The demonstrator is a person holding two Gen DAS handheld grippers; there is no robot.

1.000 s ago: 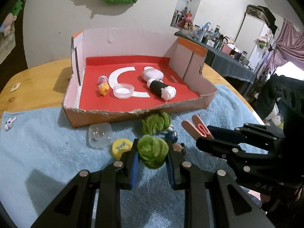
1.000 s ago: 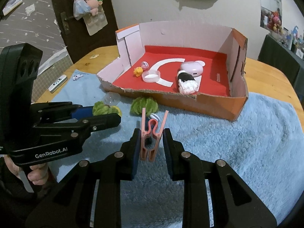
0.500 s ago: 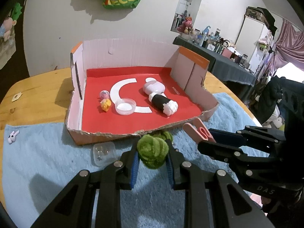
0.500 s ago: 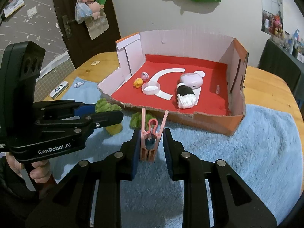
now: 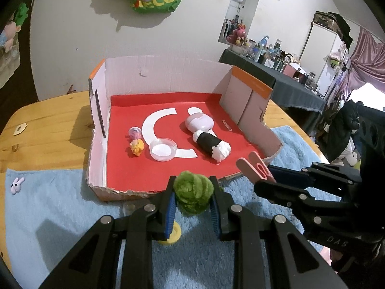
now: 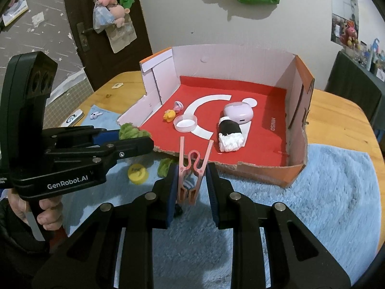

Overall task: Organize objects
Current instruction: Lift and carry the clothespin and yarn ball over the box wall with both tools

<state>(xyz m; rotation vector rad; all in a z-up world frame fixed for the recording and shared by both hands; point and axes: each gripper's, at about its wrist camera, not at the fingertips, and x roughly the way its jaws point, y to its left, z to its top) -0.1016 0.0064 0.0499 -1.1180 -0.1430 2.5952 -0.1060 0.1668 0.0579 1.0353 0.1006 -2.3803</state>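
Both tools loaded, hanging at the box's torn front edge

The left tool [image 5: 192, 193] pinches a green fuzzy ball [image 5: 193, 192] just above the cardboard box's [image 5: 166, 79] front edge; the right tool [image 6: 191, 180] is squeezed tight on a pink clothespin [image 6: 193, 168], prongs up. On the box's red floor lie a clear round dish [image 5: 163, 149], a lilac case [image 5: 198, 123], a black-and-white roll [image 5: 211, 143] and two tiny toys. A yellow cap [image 6: 137, 170] sits on the blue towel [image 6: 324, 204] covering the desk [image 5: 48, 130].
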